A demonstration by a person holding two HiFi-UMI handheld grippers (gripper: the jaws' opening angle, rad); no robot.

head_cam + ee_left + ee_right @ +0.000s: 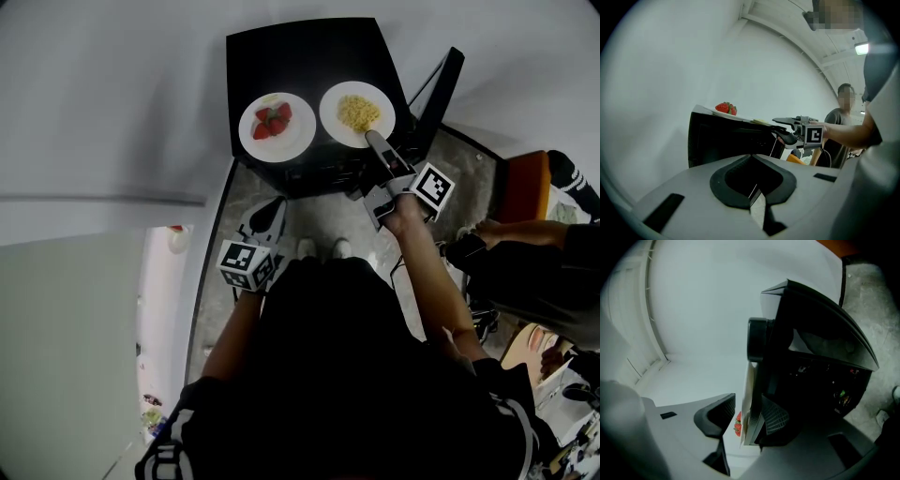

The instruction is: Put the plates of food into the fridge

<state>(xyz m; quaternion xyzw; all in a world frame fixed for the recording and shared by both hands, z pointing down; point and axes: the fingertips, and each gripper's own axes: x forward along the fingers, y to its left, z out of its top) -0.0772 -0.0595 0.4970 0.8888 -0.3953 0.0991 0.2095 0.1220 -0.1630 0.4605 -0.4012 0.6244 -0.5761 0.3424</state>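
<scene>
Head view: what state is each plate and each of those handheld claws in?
Noodle plate: flat on the black cabinet, rim between the jaws of the right gripper.
Strawberry plate: flat on the cabinet, untouched.
Right gripper: open around the rim, not clamped.
Left gripper: shut, empty, away from the plates.

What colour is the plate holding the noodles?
The noodle plate is white, clearest in the head view.

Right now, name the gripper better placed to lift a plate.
Right: the right gripper holds open jaws astride the rim of the noodle plate; the left gripper hangs low, short of the strawberry plate.
</scene>
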